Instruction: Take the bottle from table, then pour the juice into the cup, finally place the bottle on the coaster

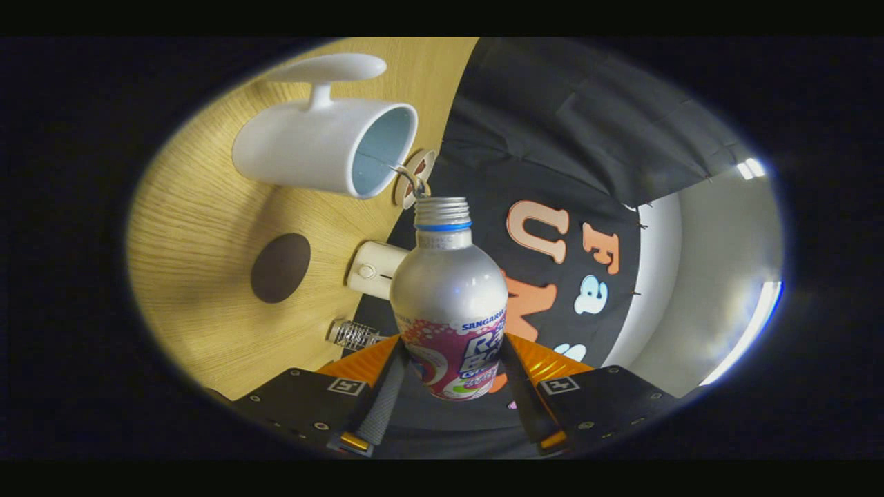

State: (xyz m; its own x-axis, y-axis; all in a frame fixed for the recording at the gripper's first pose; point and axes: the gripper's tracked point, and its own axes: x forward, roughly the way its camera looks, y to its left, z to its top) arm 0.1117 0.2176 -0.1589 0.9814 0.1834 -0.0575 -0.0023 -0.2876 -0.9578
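Gripper (452,359): clamped the silver metal juice bottle (449,297), uncapped.
Bottle mouth: pointed at 12 o'clock, just beside the white ceramic cup (324,145) rim.
Brown round coaster (280,268): lay at 9 o'clock on the wooden surface (200,228).

The space between the gripper (452,366) fingers is taken up by the bottle (450,304), on which both are pressed; just beyond the bottle's open neck the way is blocked by the white cup (318,148) and its handle; a small white device (373,269) and a metal spring-like piece (353,334) are set near the table (186,235) edge; bare wood is left around the dark coaster (280,268), between cup and fingers.
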